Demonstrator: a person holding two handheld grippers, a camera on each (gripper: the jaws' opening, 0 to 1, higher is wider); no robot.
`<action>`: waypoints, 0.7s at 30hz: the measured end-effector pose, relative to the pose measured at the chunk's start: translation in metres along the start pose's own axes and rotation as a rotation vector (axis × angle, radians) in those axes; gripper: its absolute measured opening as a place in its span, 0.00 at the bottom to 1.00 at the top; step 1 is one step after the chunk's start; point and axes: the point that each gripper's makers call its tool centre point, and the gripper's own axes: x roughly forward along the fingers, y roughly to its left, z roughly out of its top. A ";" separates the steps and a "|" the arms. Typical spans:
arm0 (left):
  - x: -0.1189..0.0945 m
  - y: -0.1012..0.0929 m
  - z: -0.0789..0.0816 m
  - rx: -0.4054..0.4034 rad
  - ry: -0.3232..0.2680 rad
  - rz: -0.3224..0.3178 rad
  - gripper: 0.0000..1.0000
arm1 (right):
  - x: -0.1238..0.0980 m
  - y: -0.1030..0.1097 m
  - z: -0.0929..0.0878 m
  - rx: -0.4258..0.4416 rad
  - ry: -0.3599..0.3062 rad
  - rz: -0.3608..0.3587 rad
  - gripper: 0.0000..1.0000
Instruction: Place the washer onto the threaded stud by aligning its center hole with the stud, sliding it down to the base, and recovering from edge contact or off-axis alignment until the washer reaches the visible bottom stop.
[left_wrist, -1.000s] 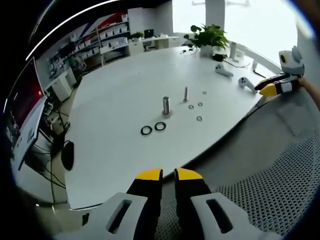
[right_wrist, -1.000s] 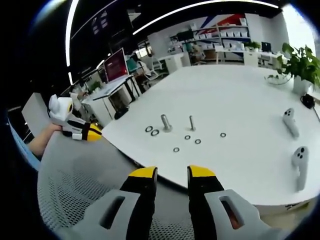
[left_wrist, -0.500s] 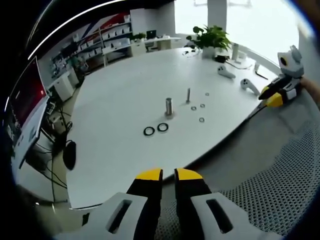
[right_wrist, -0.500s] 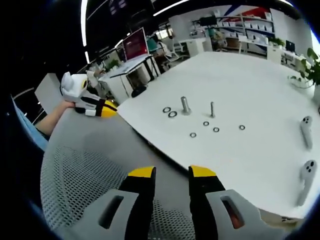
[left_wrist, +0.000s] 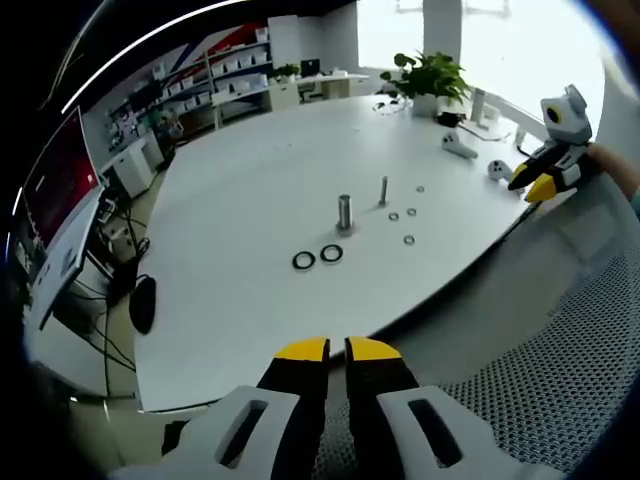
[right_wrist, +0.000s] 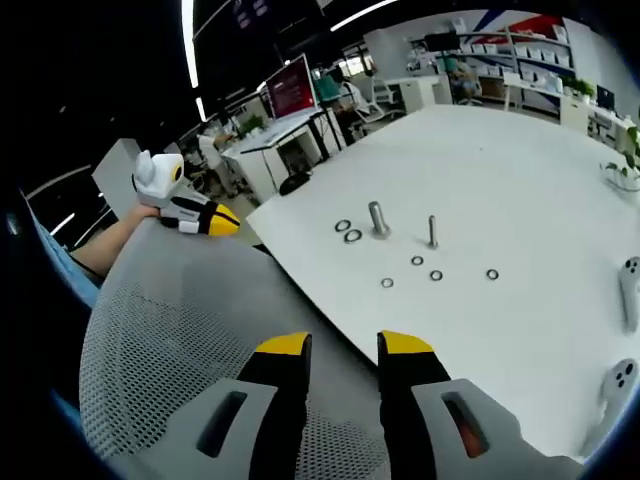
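The small washers (left_wrist: 409, 240) beside the thin stud (left_wrist: 383, 190) are mere specks, holes barely readable. In the right gripper view, the white controller (right_wrist: 630, 292) is cut off by the picture's edge, and the threads on the thick stud (right_wrist: 378, 219) are too small to tell.

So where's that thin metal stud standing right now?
The thin stud stands upright near the middle of the white table, beside the thicker stud, with four small washers scattered next to it. In the right gripper view it is at.

Both grippers look alike: the left gripper (left_wrist: 336, 352) and right gripper (right_wrist: 345, 348) have black jaws capped with yellow tips, set in pale grey housings with slotted openings near each jaw's base.
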 end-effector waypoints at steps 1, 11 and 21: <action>0.000 0.000 0.000 -0.002 0.001 0.003 0.04 | 0.002 -0.004 -0.001 0.000 0.003 0.006 0.28; 0.000 0.002 0.001 0.016 -0.004 0.010 0.06 | 0.010 -0.030 0.001 -0.014 0.008 -0.035 0.27; 0.000 0.004 0.002 0.012 -0.011 0.013 0.06 | 0.024 -0.025 0.009 -0.070 0.048 -0.038 0.29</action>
